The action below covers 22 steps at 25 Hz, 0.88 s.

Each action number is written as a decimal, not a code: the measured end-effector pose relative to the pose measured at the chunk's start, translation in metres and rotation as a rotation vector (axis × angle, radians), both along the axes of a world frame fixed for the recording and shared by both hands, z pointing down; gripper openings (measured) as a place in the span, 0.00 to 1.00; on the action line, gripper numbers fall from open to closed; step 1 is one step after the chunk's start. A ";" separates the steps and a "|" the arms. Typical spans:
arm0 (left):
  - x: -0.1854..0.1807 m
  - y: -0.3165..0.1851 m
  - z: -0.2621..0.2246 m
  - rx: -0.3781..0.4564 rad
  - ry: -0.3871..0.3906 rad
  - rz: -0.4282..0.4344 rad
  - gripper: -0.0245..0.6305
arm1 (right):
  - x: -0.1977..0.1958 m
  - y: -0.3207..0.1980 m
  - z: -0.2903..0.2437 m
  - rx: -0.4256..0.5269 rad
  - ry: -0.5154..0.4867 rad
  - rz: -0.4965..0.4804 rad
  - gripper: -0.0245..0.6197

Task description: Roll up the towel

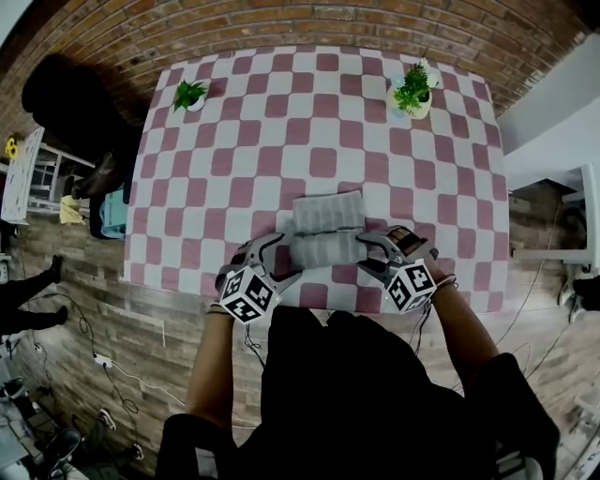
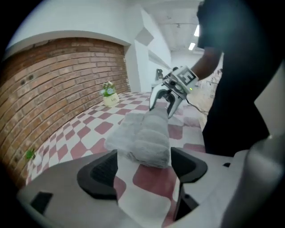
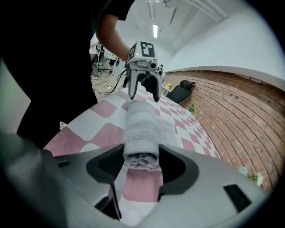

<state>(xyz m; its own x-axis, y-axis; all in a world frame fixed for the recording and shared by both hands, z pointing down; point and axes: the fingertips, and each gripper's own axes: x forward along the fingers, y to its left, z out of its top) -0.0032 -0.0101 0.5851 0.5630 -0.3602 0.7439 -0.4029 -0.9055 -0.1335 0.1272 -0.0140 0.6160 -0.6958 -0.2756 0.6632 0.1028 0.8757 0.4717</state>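
Looked steeply down on a rectangular bench (image 1: 234,159) draped in a smooth cloth of dusty-red and white squares. Showed a grey towel (image 1: 326,246), soft and ribbed in texture, close to the near edge of it, with the near part wound into a plump cylinder lying crosswise and the far part flat and rectangular, directly behind the roll.

Placed the left claw (image 1: 284,258) at the left end of that roll and the right claw (image 1: 373,255) at the right end, each topped with a white cube of black square markers and carried on a bare forearm below a black top.

From the left claw view, showed the left claw (image 2: 144,156) with its two black, ridged pads standing spread, the blunt fluffy end of the towel (image 2: 144,138) lying loose between them, not squeezed. Caught the right claw (image 2: 165,100) at the far end of the roll.

From the right claw view, showed the right claw (image 3: 141,162) pinching the towel (image 3: 142,124), both dark pads pressed against the sides of the roll and the coiled layers visible on its end face. Caught the left claw (image 3: 143,89) straddling the opposite end.

Also took in two small leafy plants, one (image 1: 189,94) at the far left corner and one (image 1: 412,91) at the far right, in pale pots, and a curved red brick wall (image 1: 309,23) beyond the bench.
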 end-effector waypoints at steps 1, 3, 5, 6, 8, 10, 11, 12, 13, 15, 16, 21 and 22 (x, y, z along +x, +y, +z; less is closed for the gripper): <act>0.000 0.007 0.004 0.019 -0.051 0.052 0.62 | 0.000 0.000 0.000 -0.013 -0.002 0.003 0.41; 0.003 0.016 0.013 0.074 -0.166 0.156 0.67 | 0.001 -0.001 0.001 -0.045 -0.005 0.011 0.41; 0.007 0.021 0.024 0.129 -0.280 0.252 0.67 | 0.001 -0.002 0.001 -0.080 -0.009 0.016 0.41; 0.009 0.021 0.031 0.145 -0.333 0.289 0.67 | 0.001 -0.002 0.001 -0.095 -0.011 0.017 0.41; 0.010 0.018 0.043 0.158 -0.421 0.333 0.65 | 0.001 -0.003 0.001 -0.116 -0.014 0.016 0.41; 0.011 0.011 0.046 0.160 -0.462 0.343 0.56 | 0.001 -0.004 0.001 -0.135 -0.021 0.023 0.41; 0.012 0.008 0.045 0.153 -0.464 0.341 0.51 | 0.001 -0.004 0.001 -0.148 -0.025 0.030 0.40; 0.013 0.006 0.043 0.141 -0.460 0.339 0.47 | 0.001 -0.004 0.001 -0.161 -0.030 0.039 0.39; 0.013 0.005 0.043 0.127 -0.450 0.337 0.46 | 0.002 -0.003 0.001 -0.176 -0.035 0.049 0.38; 0.014 0.007 0.041 0.105 -0.418 0.329 0.43 | 0.003 -0.003 0.000 -0.212 -0.044 0.074 0.35; 0.015 0.009 0.040 0.093 -0.393 0.319 0.40 | 0.004 -0.002 0.000 -0.230 -0.048 0.087 0.34; 0.021 0.030 0.032 -0.018 -0.228 0.255 0.33 | 0.008 0.014 -0.003 -0.301 -0.041 0.100 0.32; 0.021 0.035 0.031 -0.040 -0.208 0.251 0.33 | 0.008 0.020 -0.004 -0.332 -0.038 0.093 0.32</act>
<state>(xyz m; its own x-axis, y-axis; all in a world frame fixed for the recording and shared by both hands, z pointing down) 0.0176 0.0250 0.6166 0.4646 -0.1977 0.8632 -0.1347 -0.9792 -0.1517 0.1354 0.0061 0.6118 -0.7036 -0.1123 0.7017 0.0035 0.9869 0.1615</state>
